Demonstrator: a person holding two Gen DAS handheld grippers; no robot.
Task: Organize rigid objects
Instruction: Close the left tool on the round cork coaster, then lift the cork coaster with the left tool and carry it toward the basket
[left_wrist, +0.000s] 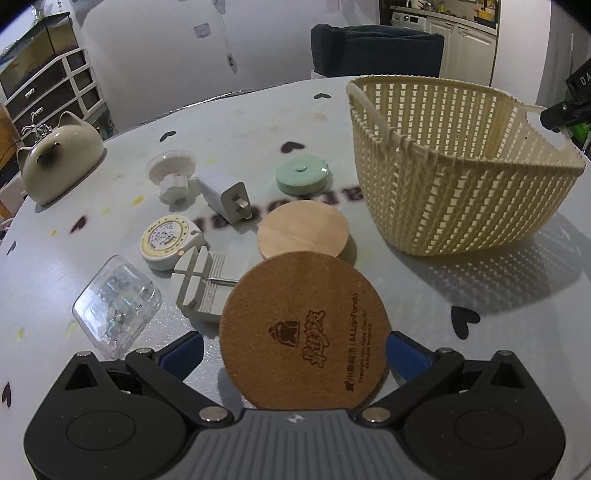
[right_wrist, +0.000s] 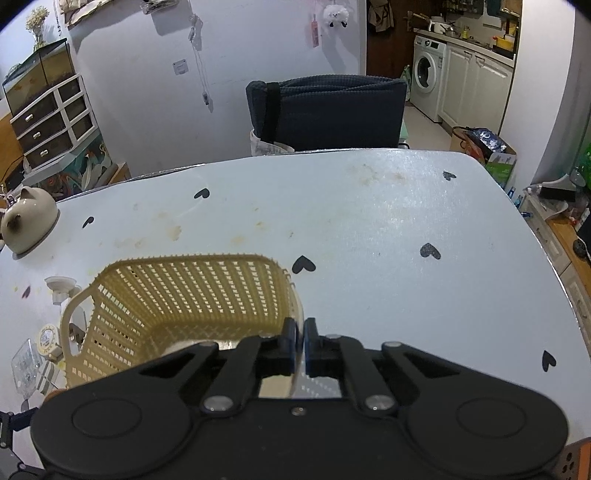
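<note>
Closest to the lens in the left wrist view, the left claw (left_wrist: 295, 347) is spread wide with a round cork coaster (left_wrist: 304, 330) sitting between its blue fingers (left_wrist: 406, 356); the disc fills most of the gap, and the right pad seems to touch its edge while the left one may stand just clear, so whether it is truly pinched I cannot tell. The coaster is tilted up toward the camera, printed face showing, and being round it has no long axis to line up. What the coming move turns on is the woven basket (left_wrist: 454, 173), which lies ahead and to the right of this claw, well apart from the coaster, with its open mouth facing up. The right claw (right_wrist: 300, 341) is pressed together on the near rim of that basket (right_wrist: 184, 295), apparently steadying it, so the left hand is the free one and the nearer to the loose pieces. Those pieces lie ahead and to the left on the worktop (left_wrist: 229, 122): a wooden lid (left_wrist: 303, 230), a green tape measure (left_wrist: 301, 179), a white charger (left_wrist: 227, 197), a yellow-faced tape measure (left_wrist: 166, 236) and a clear box (left_wrist: 116, 306). In my judgement the coaster must travel rightward and forward, rising over the basket wall before release.
</note>
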